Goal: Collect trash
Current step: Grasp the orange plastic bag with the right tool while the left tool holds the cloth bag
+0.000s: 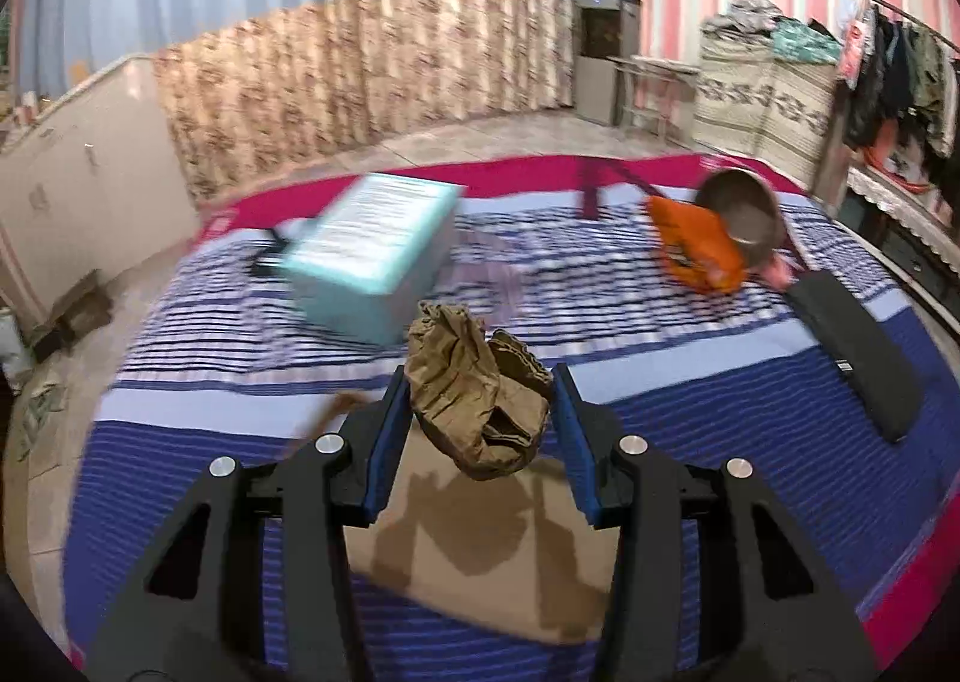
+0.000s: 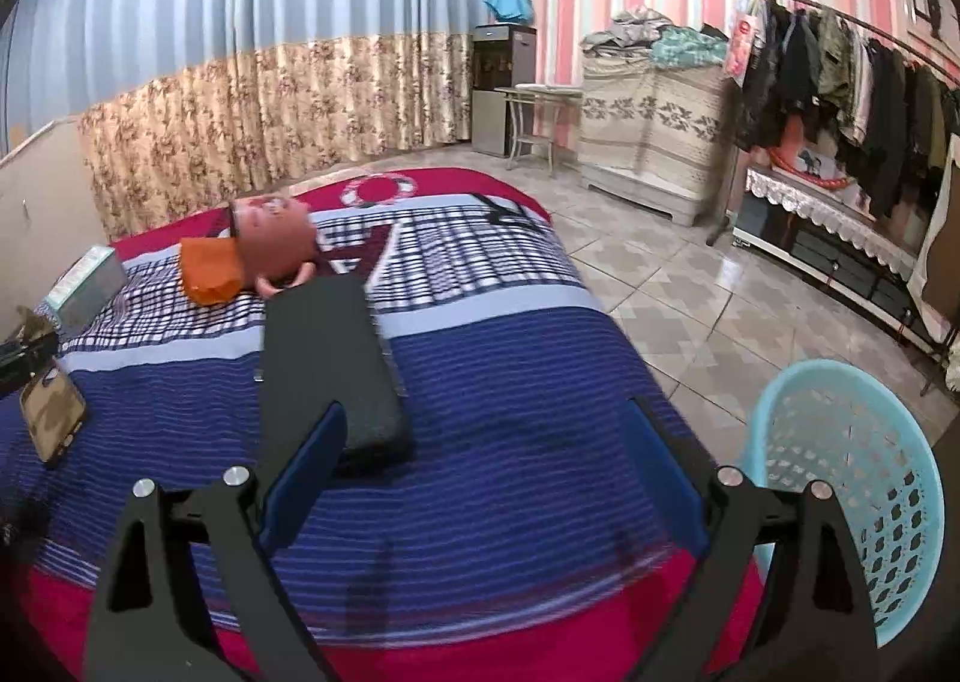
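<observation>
A crumpled wad of brown paper [image 1: 480, 400] hangs between the blue pads of my left gripper [image 1: 480, 382], which is shut on it a little above the bed, over a flat piece of brown cardboard [image 1: 480, 556]. In the right wrist view the wad [image 2: 30, 322] shows at the far left edge. My right gripper [image 2: 486, 412] stands open over the striped blue bedspread [image 2: 510, 358] with nothing between its fingers. A pale blue plastic basket [image 2: 840, 478] stands on the floor by the bed's right corner, empty as far as I can see.
On the bed lie a teal box [image 1: 372, 250], an orange bag [image 1: 699, 247] beside a round brown pot [image 1: 744, 208], and a long black pad [image 2: 330, 358]. A camouflage-patterned flat item [image 2: 51, 412] lies at the left. A clothes rack [image 2: 840, 57] lines the right wall.
</observation>
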Demonstrator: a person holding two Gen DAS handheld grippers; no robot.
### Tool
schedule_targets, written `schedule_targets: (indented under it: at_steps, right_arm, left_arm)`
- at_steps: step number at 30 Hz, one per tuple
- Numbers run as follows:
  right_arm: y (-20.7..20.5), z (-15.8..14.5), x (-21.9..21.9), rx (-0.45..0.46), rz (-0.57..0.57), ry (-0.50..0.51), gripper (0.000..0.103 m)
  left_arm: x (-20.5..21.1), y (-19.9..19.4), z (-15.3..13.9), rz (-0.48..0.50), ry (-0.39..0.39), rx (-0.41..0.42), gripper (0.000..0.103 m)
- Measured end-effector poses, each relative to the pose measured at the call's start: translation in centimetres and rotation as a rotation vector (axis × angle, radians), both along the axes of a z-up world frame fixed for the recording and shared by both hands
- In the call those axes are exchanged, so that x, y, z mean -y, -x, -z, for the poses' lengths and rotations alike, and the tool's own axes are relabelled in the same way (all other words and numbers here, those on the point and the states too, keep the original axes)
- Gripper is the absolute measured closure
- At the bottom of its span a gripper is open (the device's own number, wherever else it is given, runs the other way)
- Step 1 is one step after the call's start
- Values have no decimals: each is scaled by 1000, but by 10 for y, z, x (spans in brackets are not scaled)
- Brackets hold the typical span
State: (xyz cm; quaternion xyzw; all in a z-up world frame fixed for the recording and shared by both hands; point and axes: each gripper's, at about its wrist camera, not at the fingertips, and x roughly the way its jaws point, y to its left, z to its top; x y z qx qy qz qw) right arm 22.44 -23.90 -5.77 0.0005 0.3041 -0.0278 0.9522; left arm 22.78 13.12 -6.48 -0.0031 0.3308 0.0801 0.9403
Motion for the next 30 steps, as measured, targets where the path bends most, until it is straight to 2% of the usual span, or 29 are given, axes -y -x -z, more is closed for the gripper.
schedule_targets:
  at_steps: [3,9,15,22,29,30]
  right_arm:
    - [-4,-4,-21,0,-31,24,12]
    - [-21,-18,-64,12,-112,-6,12]
    - [-54,-11,-122,-28,-221,-9,13]
    - [-101,3,-184,-67,-297,7,14]
    - [-151,19,-212,-123,-292,22,27]
    - [-156,20,-213,-133,-294,19,36]
  left_arm:
    - [-31,5,1,-58,-24,9,58]
    - [-66,-3,12,-162,-30,4,58]
    - [-77,-6,21,-150,28,-12,58]
    - [-72,-5,22,-142,-2,10,58]
    - [-76,-3,23,-140,24,14,57]
    - [-76,-3,23,-139,25,11,57]
